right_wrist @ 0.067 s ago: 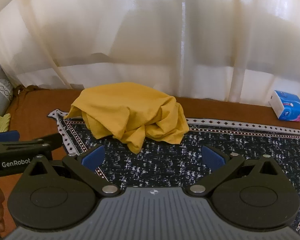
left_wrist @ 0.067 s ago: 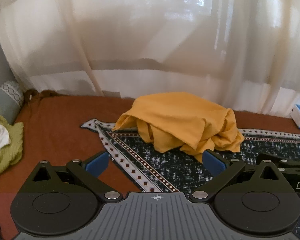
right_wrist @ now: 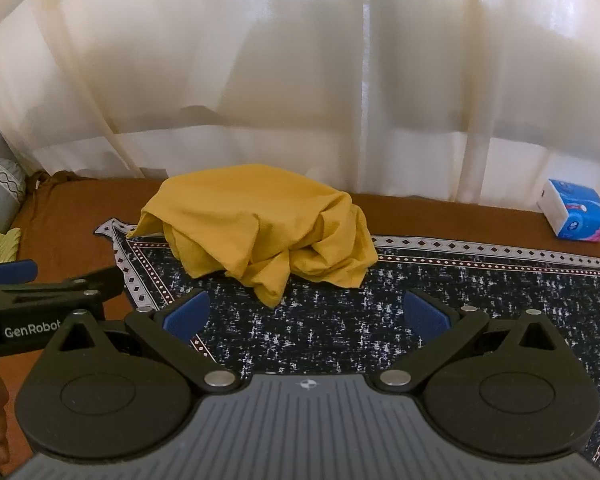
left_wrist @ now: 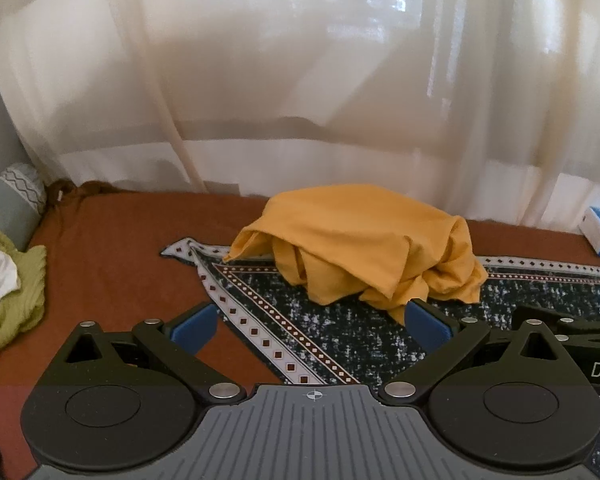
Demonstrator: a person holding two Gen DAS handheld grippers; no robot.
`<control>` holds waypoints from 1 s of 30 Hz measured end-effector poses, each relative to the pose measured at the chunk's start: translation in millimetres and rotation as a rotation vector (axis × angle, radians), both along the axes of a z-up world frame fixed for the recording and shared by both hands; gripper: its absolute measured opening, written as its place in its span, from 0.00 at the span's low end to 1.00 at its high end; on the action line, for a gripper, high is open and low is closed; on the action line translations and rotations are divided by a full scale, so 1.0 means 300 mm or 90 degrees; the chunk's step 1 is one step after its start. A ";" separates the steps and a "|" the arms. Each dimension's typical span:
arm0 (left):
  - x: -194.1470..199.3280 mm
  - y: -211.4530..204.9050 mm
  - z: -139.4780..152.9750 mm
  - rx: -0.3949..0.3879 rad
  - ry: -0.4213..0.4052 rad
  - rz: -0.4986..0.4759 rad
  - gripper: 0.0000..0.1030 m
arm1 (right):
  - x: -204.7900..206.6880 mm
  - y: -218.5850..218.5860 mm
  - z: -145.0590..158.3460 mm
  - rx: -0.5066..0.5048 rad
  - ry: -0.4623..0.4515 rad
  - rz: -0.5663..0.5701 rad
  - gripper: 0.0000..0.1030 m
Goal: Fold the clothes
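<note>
Nothing has visibly moved since the earlier frame: the yellow garment (right_wrist: 256,226) still sits crumpled on the patterned cloth (right_wrist: 480,304), wholly unfolded. Left gripper (left_wrist: 312,326) and right gripper (right_wrist: 306,314) hover near it, fingers spread and empty, so all folding remains.

Both wrist cameras look low and forward across the bed toward the curtain (left_wrist: 300,80), sharing the yellow garment (left_wrist: 364,244) heaped near ahead on the patterned cloth (right_wrist: 460,300), the left view sitting left of the garment and the right view right of it, each glimpsing the other gripper.
</note>
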State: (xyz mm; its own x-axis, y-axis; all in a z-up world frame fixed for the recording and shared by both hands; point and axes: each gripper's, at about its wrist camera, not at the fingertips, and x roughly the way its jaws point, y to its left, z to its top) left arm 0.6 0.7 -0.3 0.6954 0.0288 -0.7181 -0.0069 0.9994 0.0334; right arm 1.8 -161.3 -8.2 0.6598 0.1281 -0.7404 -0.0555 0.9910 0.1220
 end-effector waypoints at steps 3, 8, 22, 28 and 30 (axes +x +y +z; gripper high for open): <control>0.003 0.003 -0.001 -0.005 0.002 -0.002 1.00 | -0.002 -0.001 0.004 -0.003 -0.001 0.002 1.00; 0.007 0.008 -0.004 -0.012 0.006 -0.006 1.00 | 0.013 0.007 -0.002 -0.012 0.000 -0.001 1.00; 0.020 0.003 -0.014 -0.022 0.020 -0.012 1.00 | 0.007 0.000 -0.015 -0.020 0.003 -0.013 1.00; 0.028 0.000 -0.018 -0.020 0.023 -0.010 1.00 | 0.018 -0.002 -0.021 -0.022 0.006 -0.012 1.00; 0.030 -0.001 -0.020 -0.018 0.024 -0.009 1.00 | 0.019 0.000 -0.024 -0.023 0.006 -0.011 1.00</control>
